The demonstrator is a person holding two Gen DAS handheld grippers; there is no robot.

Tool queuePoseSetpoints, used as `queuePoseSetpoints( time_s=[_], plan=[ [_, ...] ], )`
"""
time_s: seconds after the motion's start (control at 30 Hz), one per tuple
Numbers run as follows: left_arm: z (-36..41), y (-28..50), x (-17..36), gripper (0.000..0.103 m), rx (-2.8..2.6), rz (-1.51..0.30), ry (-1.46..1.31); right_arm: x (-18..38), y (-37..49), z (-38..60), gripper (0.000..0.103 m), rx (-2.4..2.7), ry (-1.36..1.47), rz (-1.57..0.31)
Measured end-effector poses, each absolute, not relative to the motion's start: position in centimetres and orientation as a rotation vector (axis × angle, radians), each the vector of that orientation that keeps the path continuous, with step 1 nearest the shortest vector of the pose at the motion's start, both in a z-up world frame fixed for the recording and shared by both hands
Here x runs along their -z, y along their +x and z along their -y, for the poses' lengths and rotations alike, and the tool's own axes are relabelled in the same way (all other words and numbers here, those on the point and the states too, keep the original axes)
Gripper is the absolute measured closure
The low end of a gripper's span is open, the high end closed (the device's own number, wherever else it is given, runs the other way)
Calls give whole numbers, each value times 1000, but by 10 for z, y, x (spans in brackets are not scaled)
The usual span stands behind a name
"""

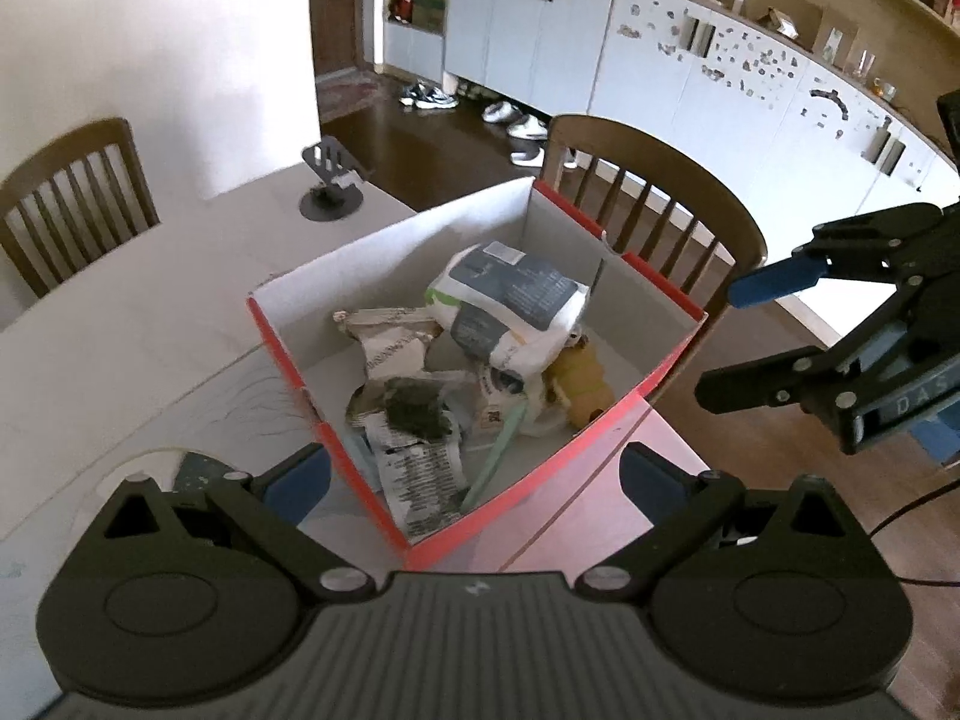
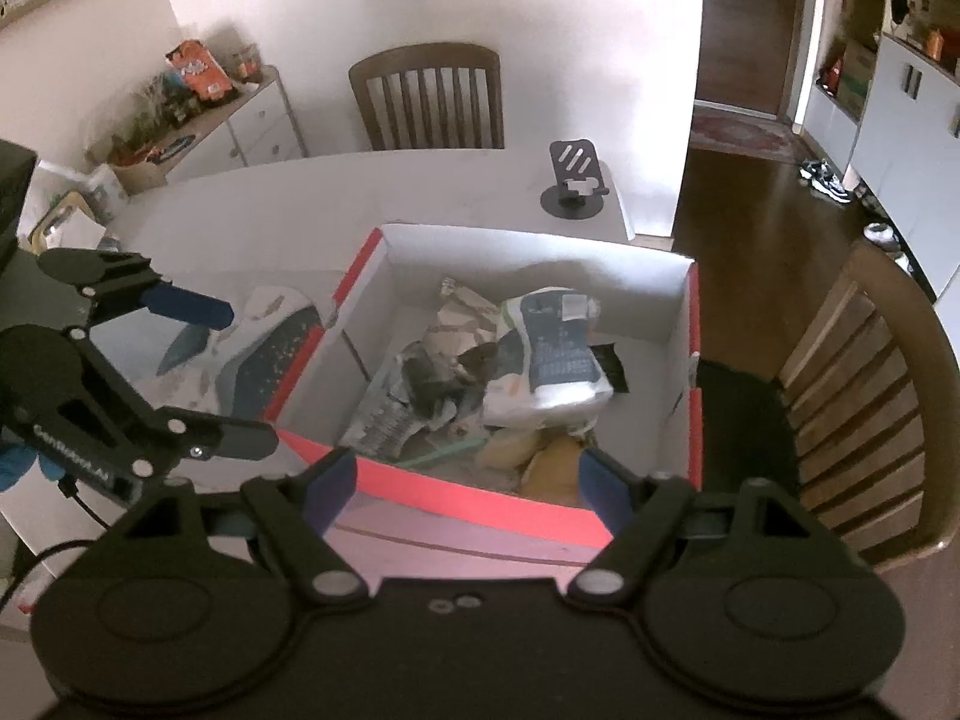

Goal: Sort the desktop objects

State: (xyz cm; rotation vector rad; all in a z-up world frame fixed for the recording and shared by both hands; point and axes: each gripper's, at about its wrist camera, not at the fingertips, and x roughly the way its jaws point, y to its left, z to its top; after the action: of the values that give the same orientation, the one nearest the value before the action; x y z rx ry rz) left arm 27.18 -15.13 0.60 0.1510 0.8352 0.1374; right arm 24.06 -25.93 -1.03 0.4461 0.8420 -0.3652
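The box [image 1: 480, 498] sits on the table [image 1: 150, 300] and holds a pouch [image 1: 510, 300], crumpled papers [image 1: 408, 420] and a yellow toy [image 1: 579, 378]. Left gripper [image 1: 474, 474] and right gripper [image 2: 465, 480] hang above the box's near wall, jaws apart and empty.

Black claws [image 1: 474, 480], blue pads [image 1: 300, 483], silver screws

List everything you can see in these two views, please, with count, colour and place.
box: one, red outside, white inside, on the table.
white and grey bag: one, in the box, on top.
crumpled printed paper: several pieces, white and black, in the box.
yellow item: one, in the box's corner.
phone stand: one, dark grey, on the table beyond the box.
chairs: two, brown wood, around the table.
table: one, white.
left hand-held gripper: open, empty.
right hand-held gripper: open, empty.
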Motion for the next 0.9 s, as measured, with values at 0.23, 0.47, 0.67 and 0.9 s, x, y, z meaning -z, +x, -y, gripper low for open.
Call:
queuePoseSetpoints(
  time_s=[0.23, 0.47, 0.67, 0.9],
  plan=[
    [156, 253, -9, 0, -145, -804, 207, 7, 237, 244, 21, 402, 463, -813],
    [153, 238, -9, 0, -155, -781, 217, 5, 231, 228, 21, 448, 489, -787],
    [152, 227, -8, 0, -142, -763, 230, 6, 231, 209, 22, 472, 463, -786],
    [149, 222, -3, 0, -147, -762, 248, 10, 231, 200, 22, 501, 489, -778]
  ],
)
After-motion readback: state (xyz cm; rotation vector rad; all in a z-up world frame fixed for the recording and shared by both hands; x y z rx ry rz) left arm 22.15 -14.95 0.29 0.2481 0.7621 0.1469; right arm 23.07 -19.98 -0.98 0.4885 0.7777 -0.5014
